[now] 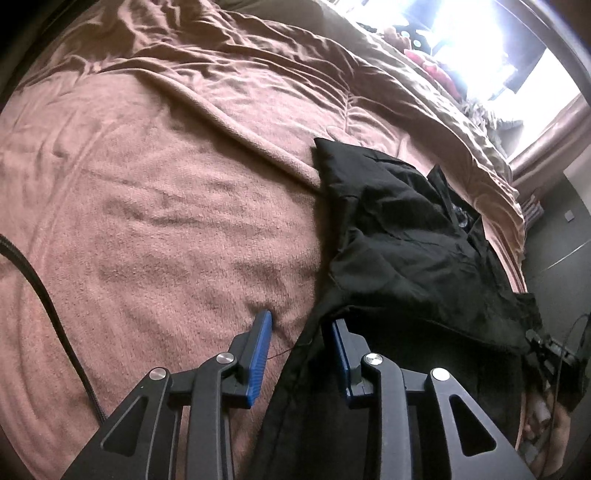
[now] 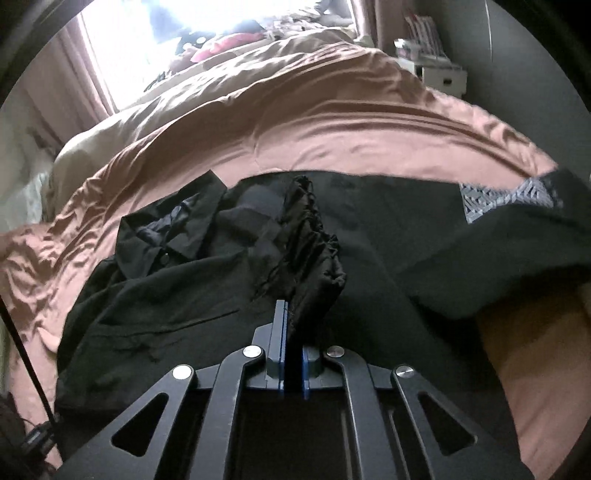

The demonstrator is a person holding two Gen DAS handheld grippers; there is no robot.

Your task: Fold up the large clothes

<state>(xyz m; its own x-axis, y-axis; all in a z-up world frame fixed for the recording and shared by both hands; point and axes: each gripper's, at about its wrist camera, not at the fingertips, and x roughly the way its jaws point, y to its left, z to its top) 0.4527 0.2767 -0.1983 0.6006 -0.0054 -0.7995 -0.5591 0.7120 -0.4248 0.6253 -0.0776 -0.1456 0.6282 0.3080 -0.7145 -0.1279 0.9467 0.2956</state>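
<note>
The black garment [image 2: 207, 295] lay spread across the pinkish-brown bedspread [image 2: 332, 122], its collar and buttoned front toward the left of the right wrist view and a broad dark panel running off to the right. A bunched fold of its cloth [image 2: 314, 254] stood up from the middle of the garment, straight ahead of your right gripper [image 2: 286, 306].

Your right gripper was clenched on that fold: the blue pads [image 2: 282, 332] sat almost together, with the black cloth pinched between them and rising out past the tips.

In the left wrist view the same garment [image 1: 399, 229] lay on the right side of the bedspread [image 1: 147, 192], rumpled, with its near edge running down beside your left gripper [image 1: 301, 319]. That gripper stood partly open. Its left pad [image 1: 260, 350] pressed its tip into the bare bedspread just beside the garment's edge, and the right finger [image 1: 341, 350] lay over the black cloth. The edge of the garment ran between the two pads, but they were not pressing on it.

A black cable [image 1: 48, 295] crossed the bedspread at the near left. At the far end of the bed, bright light washed out a window [image 2: 147, 33].
</note>
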